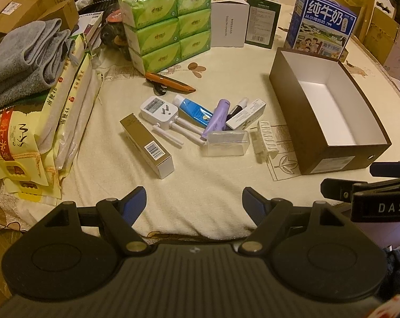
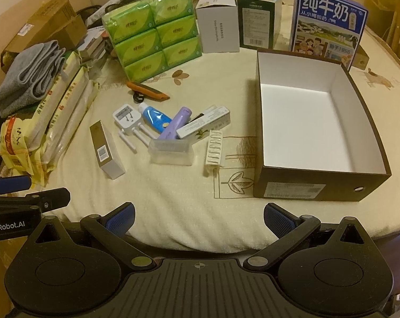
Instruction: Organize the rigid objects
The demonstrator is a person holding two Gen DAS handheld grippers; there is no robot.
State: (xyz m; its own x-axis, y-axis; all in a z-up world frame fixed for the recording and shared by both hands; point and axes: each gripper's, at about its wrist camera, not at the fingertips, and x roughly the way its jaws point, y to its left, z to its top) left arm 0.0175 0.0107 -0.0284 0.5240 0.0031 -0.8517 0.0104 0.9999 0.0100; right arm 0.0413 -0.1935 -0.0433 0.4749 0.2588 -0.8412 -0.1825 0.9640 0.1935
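Green tissue pack (image 1: 168,23) at back; grey towel (image 1: 27,55) left — milk carton (image 1: 321,21) right.

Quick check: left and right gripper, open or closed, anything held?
Left gripper: open, holding nothing.
Right gripper: open, holding nothing.

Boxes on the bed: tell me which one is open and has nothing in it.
The brown box with the white interior, on the right. Its top is open and its white floor is bare. The gold-and-white carton lies closed on its side; the white box behind stands closed.
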